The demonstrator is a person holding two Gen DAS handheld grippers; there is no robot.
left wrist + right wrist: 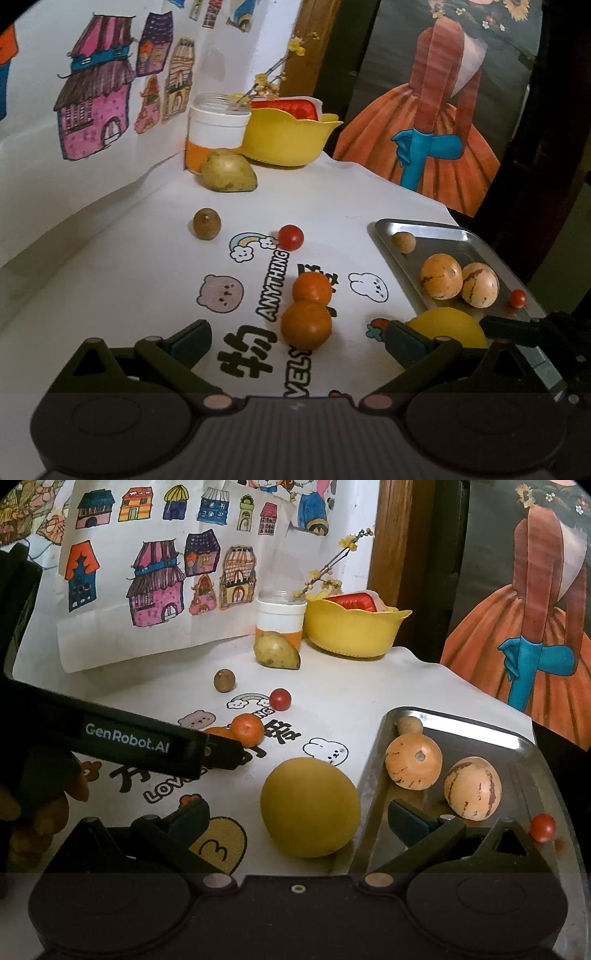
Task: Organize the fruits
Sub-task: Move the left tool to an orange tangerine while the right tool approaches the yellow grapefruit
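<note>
Both pairs of tongs stand spread wide with nothing between their fingers. The left tongs [295, 341] hover low over the worktop [147, 258], which is covered with a white cloth printed with cartoon animals and lettering, and two oranges [308, 306] lie touching each other on the cloth just ahead, between the fingers' line of sight. The right tongs [299, 821] sit nearer the worktop's right side, with a large yellow fruit [310, 806] resting on the cloth between the spread fingers, just beside the left rim of a metal tray [480, 723]; the right finger reaches over the tray. In the tray lie two tan fruits with dark streaks [443, 779], close together, a small tan ball [409, 724] near the far corner, and a small red ball [542, 827] near the front right edge. Farther back on the cloth stand a second red ball [280, 699], a small brown round fruit [224, 680] and a yellowish pear-like fruit [277, 650], the last touching a white-and-orange jar [281, 618] that holds a twig with yellow blossoms. Just beside the jar is a yellow bowl [351, 629] with something red inside. The left tongs' dark arm [125, 734] crosses the right wrist view, its tip near the oranges.
</note>
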